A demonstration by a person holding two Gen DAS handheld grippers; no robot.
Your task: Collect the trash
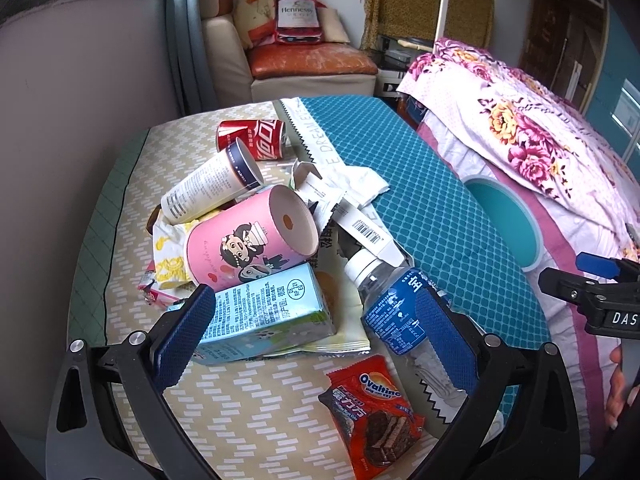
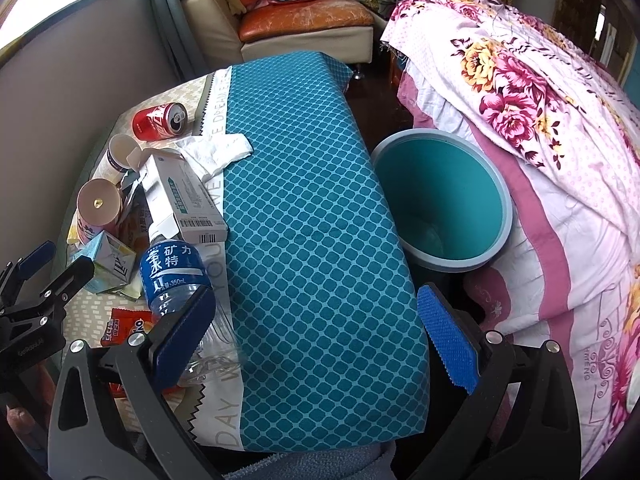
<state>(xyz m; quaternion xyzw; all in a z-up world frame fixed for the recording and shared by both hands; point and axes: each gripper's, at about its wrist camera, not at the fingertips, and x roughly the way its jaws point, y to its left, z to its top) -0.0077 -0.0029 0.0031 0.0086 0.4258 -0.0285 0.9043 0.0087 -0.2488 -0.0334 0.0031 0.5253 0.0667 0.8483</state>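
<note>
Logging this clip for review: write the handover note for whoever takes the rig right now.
Left tool: open, empty, low over the trash pile.
Right tool: open, empty, over the teal cover.
Pile on the table: red can, pink tube, milk carton, water bottle, Ovaltine wrapper, white box, tissue.
Bin: beside the table; nothing visible inside.
Left: everything.

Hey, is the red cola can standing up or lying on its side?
On its side. The red cola can lies flat on the table cover, its opened top facing sideways in the right wrist view.
</note>
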